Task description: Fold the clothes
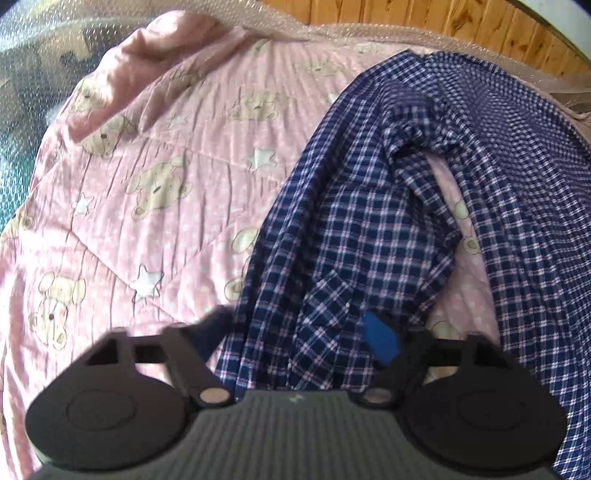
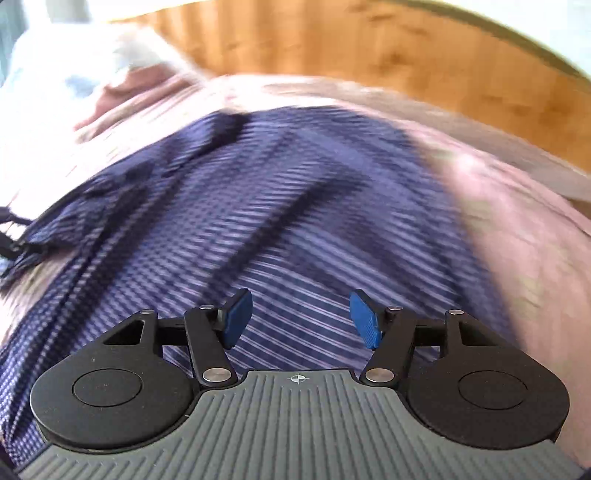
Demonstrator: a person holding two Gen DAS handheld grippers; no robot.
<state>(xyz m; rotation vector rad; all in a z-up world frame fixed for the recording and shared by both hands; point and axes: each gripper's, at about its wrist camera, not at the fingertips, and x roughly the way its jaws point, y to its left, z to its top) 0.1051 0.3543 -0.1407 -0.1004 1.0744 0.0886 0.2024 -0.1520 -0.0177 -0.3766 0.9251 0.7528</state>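
Navy plaid shirt (image 1: 388,221) rumpled on pink teddy-bear quilt (image 1: 147,184) — left gripper (image 1: 303,328) jaws apart over shirt, nothing clamped; right gripper (image 2: 301,317) apart, empty.

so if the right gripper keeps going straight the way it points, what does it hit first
Most likely the checked shirt. The right gripper has its fingers apart with nothing between them, and the shirt fills the view straight ahead. The picture is blurred, so depth is unclear.

A bedroom in a home: bed spread with a pink quilt (image 1: 155,155) printed with teddy bears and stars, checked pyjama clothes (image 1: 369,229) lying on it, wooden plank wall (image 1: 443,22) behind, bubble wrap (image 1: 40,66) alongside.
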